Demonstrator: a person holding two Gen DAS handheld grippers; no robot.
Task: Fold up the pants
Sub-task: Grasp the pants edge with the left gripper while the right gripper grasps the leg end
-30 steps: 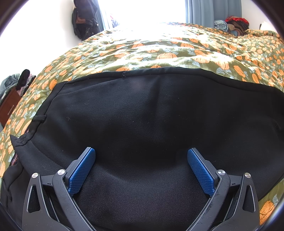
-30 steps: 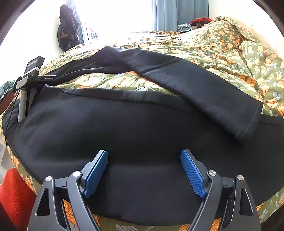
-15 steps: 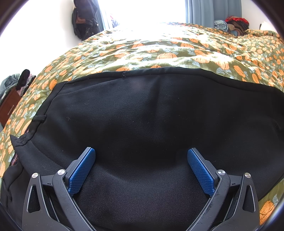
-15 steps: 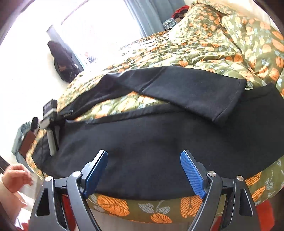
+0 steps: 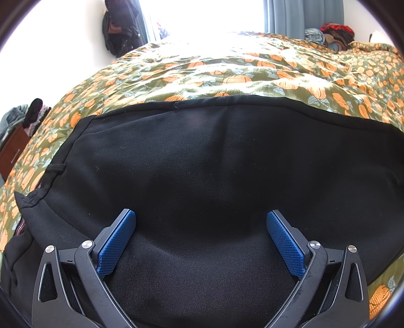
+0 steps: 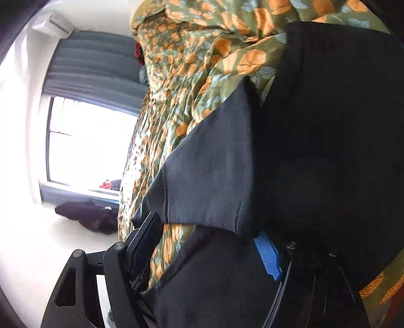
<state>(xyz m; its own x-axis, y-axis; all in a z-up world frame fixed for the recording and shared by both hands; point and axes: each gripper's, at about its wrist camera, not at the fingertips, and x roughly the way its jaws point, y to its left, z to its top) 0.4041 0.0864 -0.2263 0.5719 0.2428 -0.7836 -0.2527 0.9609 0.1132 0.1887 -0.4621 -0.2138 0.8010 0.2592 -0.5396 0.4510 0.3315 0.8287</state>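
No writing or brand mark can be read anywhere in either view. One pair of black pants lies spread on one bed, over a green bedspread printed with orange fruit and pale leaves. In the left wrist view, going from the left: a brown wooden cabinet with a heap of clothes on top sits at the edge, dark garments hang on the wall beside the bright window, then the pants fill the middle with the waistband end at the left and a small loop of cord at their left edge, and a pile of clothing sits at the far right corner of the bed near a grey-blue curtain. The left gripper is spread wide, its two blue pads resting on the black fabric and well apart, with nothing pinched between them. The right wrist view is rolled on its side: one white air-conditioning unit at the top left, the curtain and window, then the bedspread and the pants. The right gripper is also parted, and the hemmed cuff of one trouser leg lies between its two fingers; whether either finger touches it I cannot tell
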